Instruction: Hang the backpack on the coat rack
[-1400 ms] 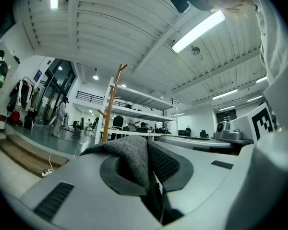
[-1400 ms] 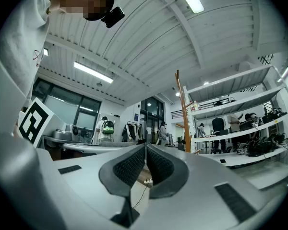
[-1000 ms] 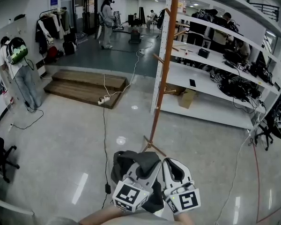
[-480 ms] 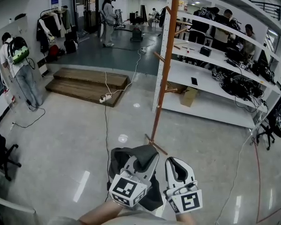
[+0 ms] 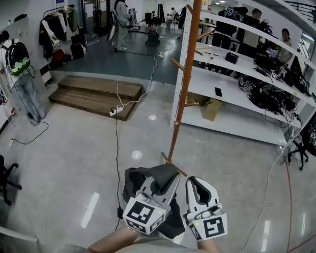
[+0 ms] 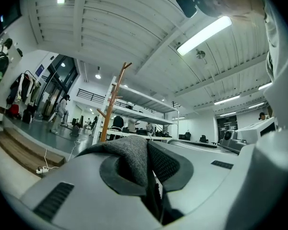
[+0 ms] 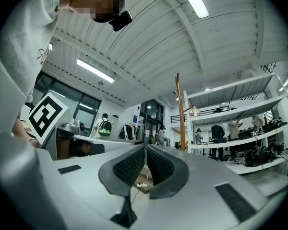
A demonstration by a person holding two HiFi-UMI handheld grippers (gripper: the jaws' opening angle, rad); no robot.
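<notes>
Big open workshop with a shiny pale floor (image 5: 68, 157), people scattered about in the background. Going left to right: a low wooden platform (image 5: 95, 96) sits over by the far left, then right below the camera is the backpack (image 5: 137, 181), dark grey, dangling off the floor. The left gripper (image 5: 167, 177) is clamped on a fold of its grey fabric, and the left gripper view shows cloth squeezed between the pads.

Just past that is the coat rack (image 5: 185, 78), a tall brown wooden pole with pegs angling upward, well apart from the bag for now. The right gripper (image 5: 200, 186) is beside the left one, jaws closed with nothing in them. White shelving (image 5: 237, 88) fills the right side.

My guess on handling: the bag's soft and floppy, sags from wherever you pinch it, probably not heavy. I'd go for the top loop or a strap, spread it open with the free gripper, and drop that over a peg.
</notes>
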